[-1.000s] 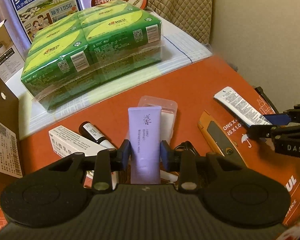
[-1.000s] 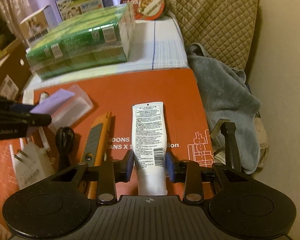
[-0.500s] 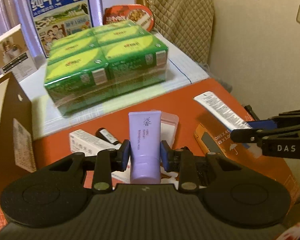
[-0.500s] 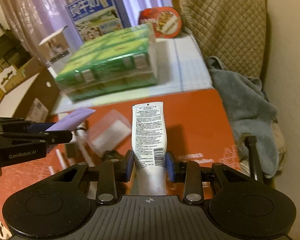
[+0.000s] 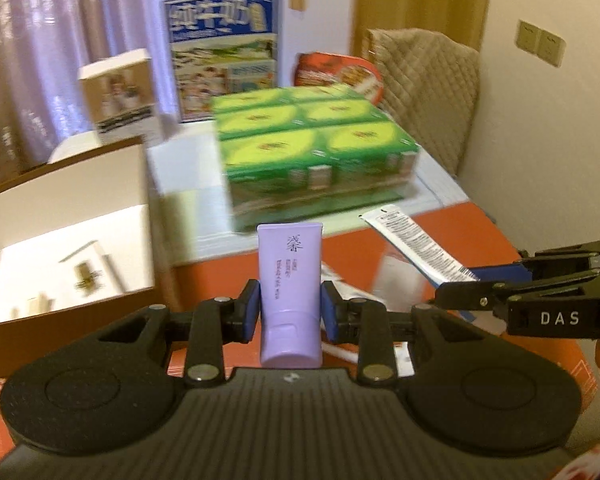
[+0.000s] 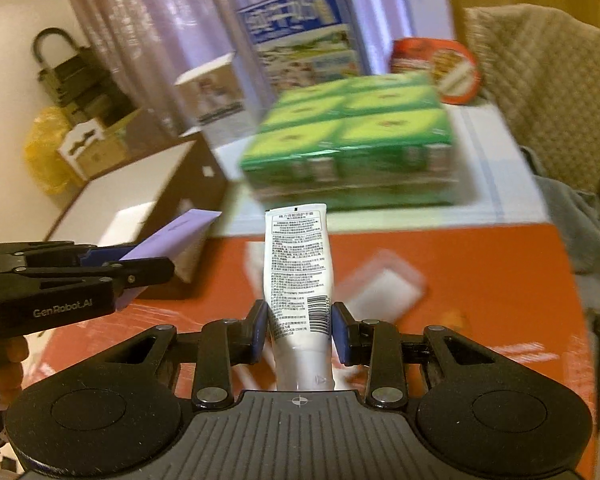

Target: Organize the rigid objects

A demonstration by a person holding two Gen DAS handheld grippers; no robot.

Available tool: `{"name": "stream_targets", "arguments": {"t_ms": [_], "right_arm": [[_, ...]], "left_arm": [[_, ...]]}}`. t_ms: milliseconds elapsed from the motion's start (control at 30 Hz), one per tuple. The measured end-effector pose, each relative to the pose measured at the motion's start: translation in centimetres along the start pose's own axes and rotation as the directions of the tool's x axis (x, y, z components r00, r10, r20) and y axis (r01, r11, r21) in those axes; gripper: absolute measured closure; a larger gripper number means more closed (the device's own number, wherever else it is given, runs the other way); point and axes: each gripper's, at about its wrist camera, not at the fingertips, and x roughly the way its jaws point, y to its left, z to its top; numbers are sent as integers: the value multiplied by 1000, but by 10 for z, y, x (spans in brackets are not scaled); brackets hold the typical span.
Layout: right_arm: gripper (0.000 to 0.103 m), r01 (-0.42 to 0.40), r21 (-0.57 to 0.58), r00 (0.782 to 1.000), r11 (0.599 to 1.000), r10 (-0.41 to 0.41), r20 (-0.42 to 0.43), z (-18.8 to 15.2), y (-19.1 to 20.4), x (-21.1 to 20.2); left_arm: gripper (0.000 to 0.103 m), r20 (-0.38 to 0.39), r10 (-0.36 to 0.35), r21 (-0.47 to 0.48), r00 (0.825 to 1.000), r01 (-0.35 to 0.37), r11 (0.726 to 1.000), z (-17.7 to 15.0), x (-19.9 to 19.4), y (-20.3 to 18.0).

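Evidently you hold both tubes clear for boxing: left gripper [image 5: 290,312] clamps purple tube [image 5: 290,280], right gripper [image 6: 300,332] white tube [image 6: 298,276], open box [image 5: 72,216] nearby.

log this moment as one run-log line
left gripper: shut on purple tube | right gripper: shut on white tube | both above orange surface

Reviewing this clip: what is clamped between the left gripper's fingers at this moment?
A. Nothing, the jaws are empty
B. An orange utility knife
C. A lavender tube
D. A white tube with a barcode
C. In the left wrist view the left gripper has its blue pads pressed on both sides of the lavender tube; the white tube with the barcode sits in the right gripper.
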Motion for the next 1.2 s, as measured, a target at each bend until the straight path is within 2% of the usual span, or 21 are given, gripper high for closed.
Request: {"name": "stream_targets", "arguments": {"t_ms": [333,567,800,1000,1200], "right_arm": [[72,-126,-84,992,988,126,-13,28,93,48],[72,-186,-130,983,974,184,-25,47,152,90],[72,-207,-157,978,966,202,-47,62,200,131],[72,-213,-173,977,962,206,-55,76,237,165],[72,-188,-168,981,968,174,-90,82,260,205]], "left_arm": [[75,38,103,-78,994,-99,992,-2,-34,93],[75,45,162,-120,986,-156,980,-5,-46,158],[75,41,216,-158,976,-207,966,-8,-50,223],[75,25,255,-177,967,-247,953,-6,-40,268],[75,-16,269,-187,963,-267,945,-6,-19,303]]}}
